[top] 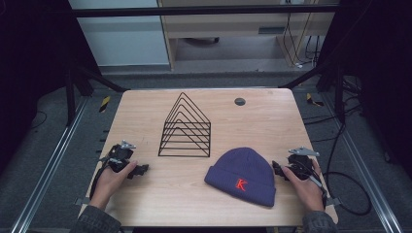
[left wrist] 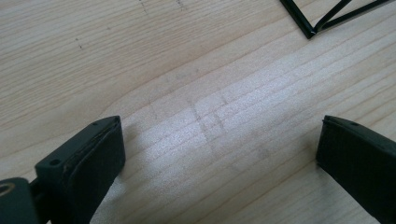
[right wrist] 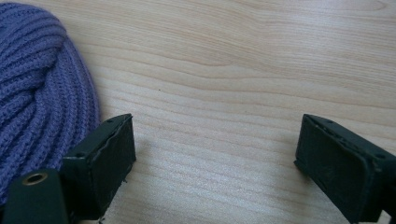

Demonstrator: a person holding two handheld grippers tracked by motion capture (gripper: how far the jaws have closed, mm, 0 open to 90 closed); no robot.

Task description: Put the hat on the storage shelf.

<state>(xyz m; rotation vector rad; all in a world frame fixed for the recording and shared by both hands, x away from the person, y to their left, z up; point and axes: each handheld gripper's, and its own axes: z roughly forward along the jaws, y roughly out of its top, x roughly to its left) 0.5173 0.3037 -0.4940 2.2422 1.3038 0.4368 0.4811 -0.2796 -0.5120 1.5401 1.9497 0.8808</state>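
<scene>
1. There was one purple knitted beanie (top: 241, 175) on the table, with one red letter K (top: 241, 184) on its cuff.
2. There was one black wire rack (top: 185, 127), made of six triangular frames in a row.
3. There were two grippers, the left gripper (top: 139, 170) and the right gripper (top: 277, 169).
4. There was one wooden table (top: 262, 121) with one small dark round cap (top: 239, 101).

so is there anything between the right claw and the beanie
No. In the right gripper view the open right claw has only bare wooden table between its jaws, and the purple beanie lies right beside one jaw.
</scene>
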